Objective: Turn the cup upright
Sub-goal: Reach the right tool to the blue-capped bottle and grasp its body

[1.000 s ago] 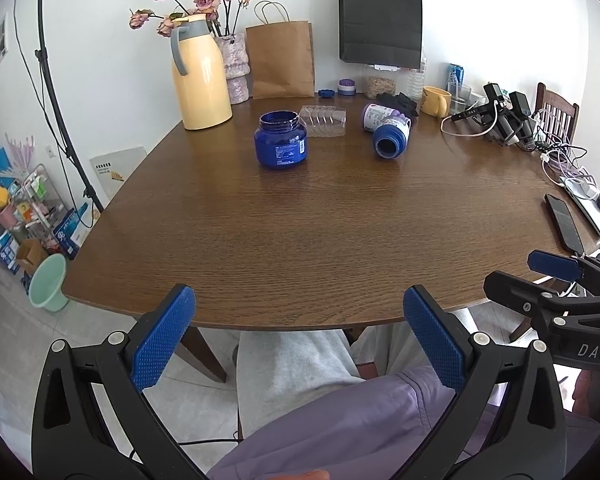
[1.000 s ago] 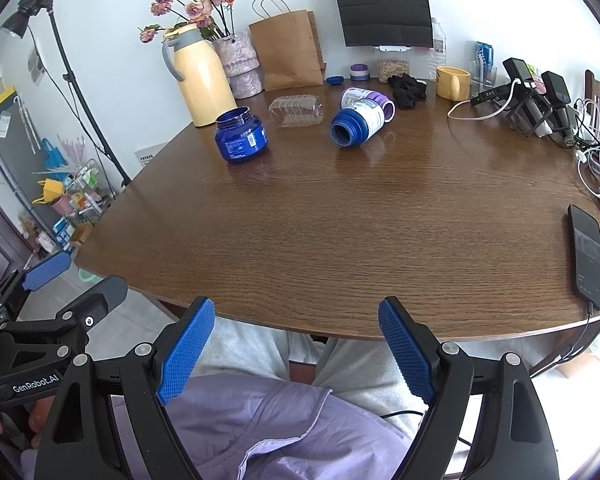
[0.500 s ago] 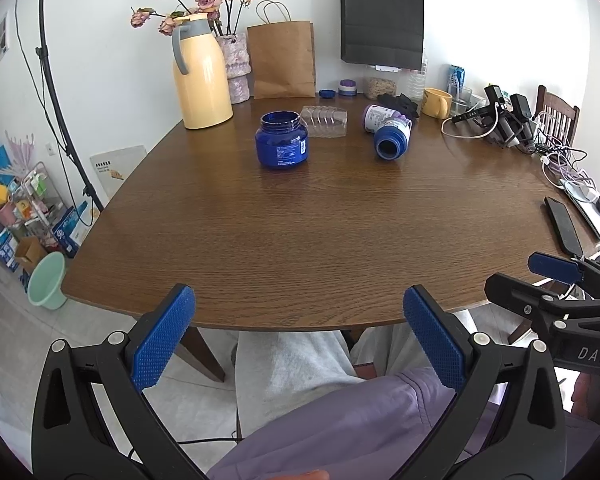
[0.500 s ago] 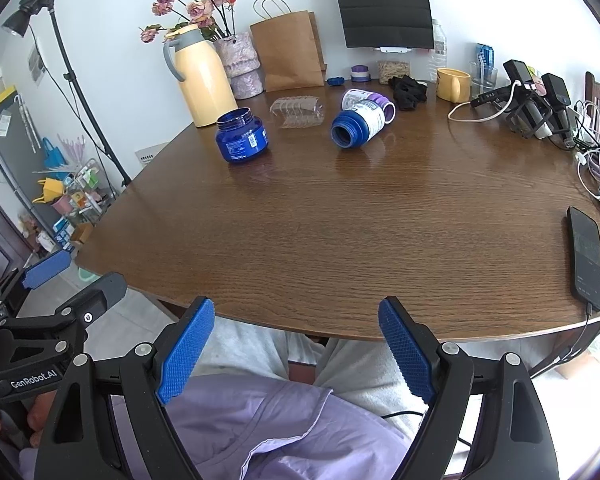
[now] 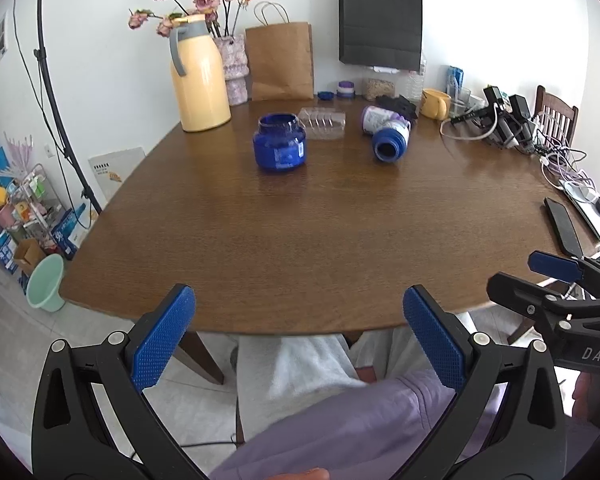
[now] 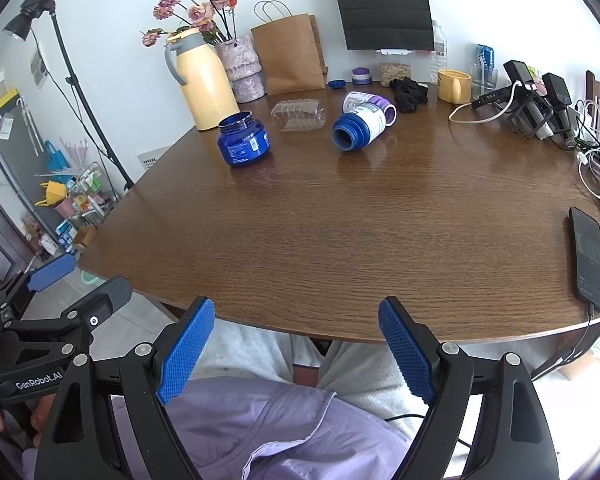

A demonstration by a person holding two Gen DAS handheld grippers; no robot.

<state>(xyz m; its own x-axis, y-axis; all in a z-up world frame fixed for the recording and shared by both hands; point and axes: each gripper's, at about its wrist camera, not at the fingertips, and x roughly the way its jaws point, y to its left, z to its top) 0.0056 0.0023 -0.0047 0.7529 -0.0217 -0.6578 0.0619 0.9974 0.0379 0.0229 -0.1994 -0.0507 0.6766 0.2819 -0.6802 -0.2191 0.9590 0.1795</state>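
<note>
Clear cup [image 6: 299, 115] lies on its side far, thin, light, crushable, grip mid-wall gently; left gripper [image 5: 300, 344] and right gripper [image 6: 296, 350] both spread, empty

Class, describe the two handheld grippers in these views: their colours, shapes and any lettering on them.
Both are black plastic frames with triangular cut-outs, silver rivets and blue, finely textured finger pads. The left gripper shows white "GenRobot.AI" lettering on its body in the right wrist view; the right gripper shows white "DAS" in the left wrist view. No cable on either is visible.
</note>
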